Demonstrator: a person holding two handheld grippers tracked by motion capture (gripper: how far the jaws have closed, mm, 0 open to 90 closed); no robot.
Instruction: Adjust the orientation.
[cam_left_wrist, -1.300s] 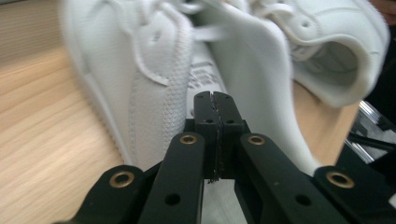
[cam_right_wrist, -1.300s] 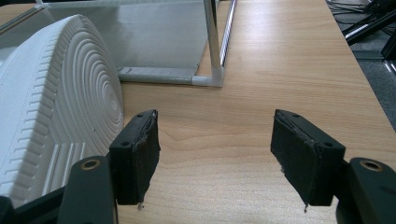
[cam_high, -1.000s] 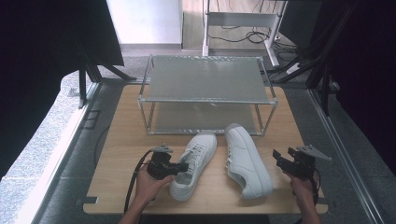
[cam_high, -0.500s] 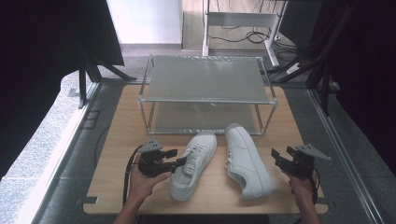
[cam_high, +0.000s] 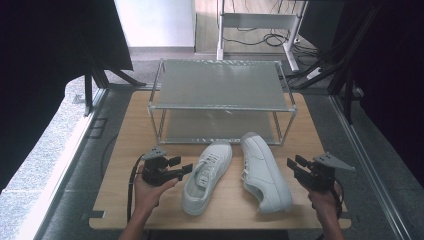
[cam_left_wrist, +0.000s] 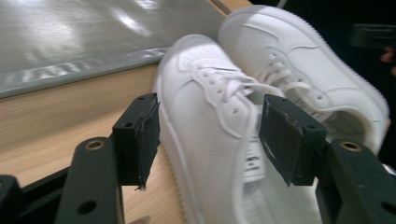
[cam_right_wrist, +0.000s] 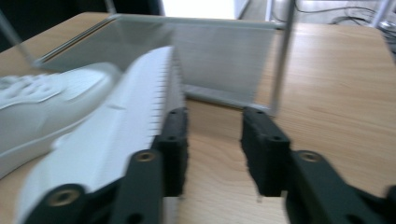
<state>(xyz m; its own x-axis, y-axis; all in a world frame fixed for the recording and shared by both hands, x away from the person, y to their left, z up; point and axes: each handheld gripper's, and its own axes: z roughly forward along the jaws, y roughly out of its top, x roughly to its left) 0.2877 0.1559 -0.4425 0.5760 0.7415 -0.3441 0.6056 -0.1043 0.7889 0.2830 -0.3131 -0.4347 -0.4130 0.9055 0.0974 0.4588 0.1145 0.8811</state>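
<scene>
Two white sneakers on the wooden surface (cam_high: 130, 130) before the wire rack (cam_high: 220, 85), toes toward it: left sneaker (cam_high: 207, 175) leaning right, right sneaker (cam_high: 265, 170) leaning left. Left gripper (cam_high: 184, 166) jaws wide apart, empty, beside the left sneaker; right gripper (cam_high: 295, 164) parted, empty. Right gripper view blurred.

Both grippers are black, blocky tools: the left gripper (cam_high: 176, 167) and the right gripper (cam_high: 298, 165) each carry a grey three-cornered plate (cam_high: 334, 161) on top and trail a black cable (cam_high: 131, 186) past the hand. Up close, each has two flat black arms with round brass-coloured screw holes (cam_left_wrist: 95, 144), ending in thick rectangular pads (cam_left_wrist: 286, 136) whose dark facing is rough and frayed at the edges. The forearms are bare, with no sleeves showing.
</scene>
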